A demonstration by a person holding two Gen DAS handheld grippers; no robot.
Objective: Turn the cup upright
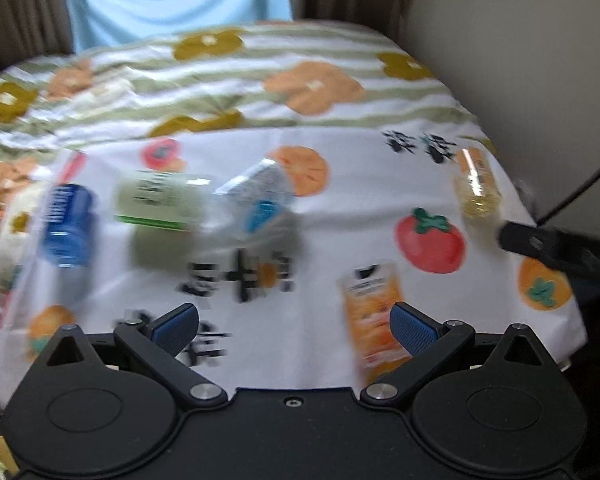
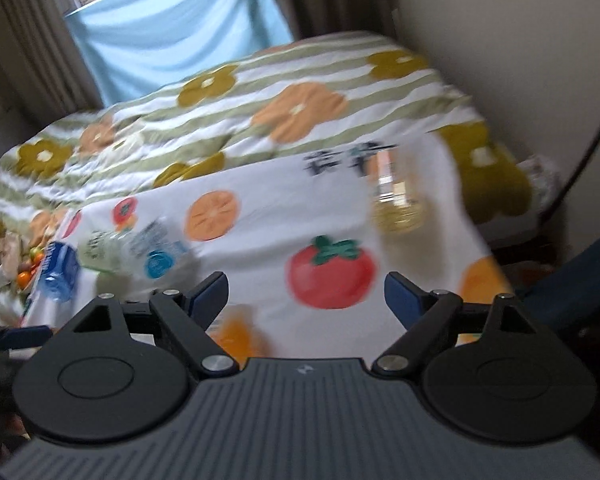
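Both views are motion-blurred. An orange-printed cup (image 1: 374, 316) lies on its side on the fruit-print cloth (image 1: 340, 232), close in front of my open left gripper (image 1: 296, 328), beside its right finger. It shows as an orange blur (image 2: 238, 334) in the right wrist view, just ahead of my open right gripper (image 2: 306, 294). Both grippers are empty. A clear yellowish cup (image 1: 478, 186) stands at the far right, also in the right wrist view (image 2: 396, 198).
A blue can (image 1: 68, 224), a green-labelled container (image 1: 160, 204) and a clear bottle with a blue cap (image 1: 260, 196) lie at the left. The right gripper's finger (image 1: 540, 244) enters from the right. A wall stands at the right; a striped flower blanket (image 2: 260, 112) lies behind.
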